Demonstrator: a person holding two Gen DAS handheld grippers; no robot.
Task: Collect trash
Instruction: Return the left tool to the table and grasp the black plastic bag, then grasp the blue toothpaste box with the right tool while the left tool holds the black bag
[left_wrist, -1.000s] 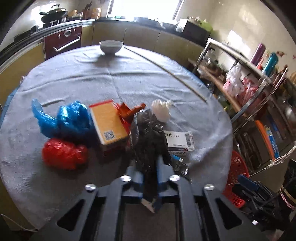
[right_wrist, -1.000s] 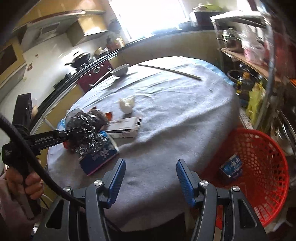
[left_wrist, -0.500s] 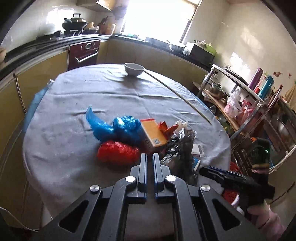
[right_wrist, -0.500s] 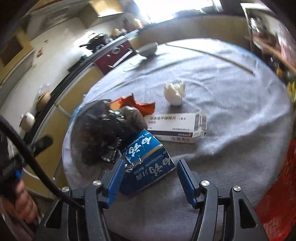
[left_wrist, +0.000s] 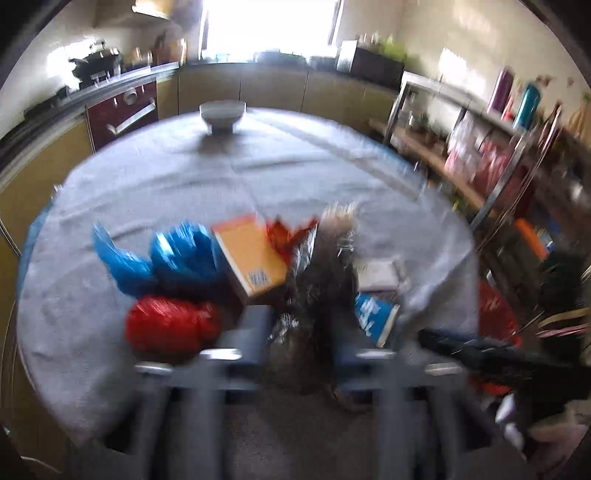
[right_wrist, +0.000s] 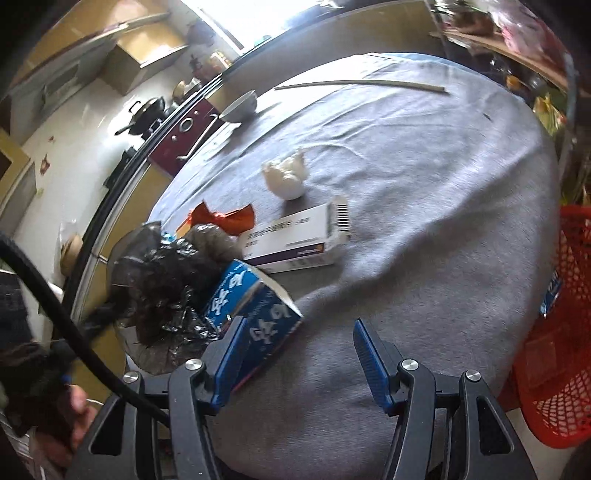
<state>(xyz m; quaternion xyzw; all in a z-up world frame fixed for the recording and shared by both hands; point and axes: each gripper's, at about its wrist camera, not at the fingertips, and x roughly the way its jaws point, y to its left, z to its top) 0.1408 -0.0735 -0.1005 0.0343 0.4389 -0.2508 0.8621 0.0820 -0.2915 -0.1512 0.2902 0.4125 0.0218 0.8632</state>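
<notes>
Trash crowds the counter's (right_wrist: 424, 229) near left — a blue toothpaste box (right_wrist: 255, 310) touching the right gripper's (right_wrist: 295, 354) left finger, fingers standing apart and empty, while the left gripper (left_wrist: 299, 332), fingers nearly together, pinches the black bag (left_wrist: 321, 280) beside it.

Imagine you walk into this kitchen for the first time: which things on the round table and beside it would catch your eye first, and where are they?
A heap of bright rubbish sits at the table's near edge: a blue bag above a red bag, an orange box and a crumpled black bag. The blue carton lies by the open right tongs. A red basket stands beside the table.
</notes>
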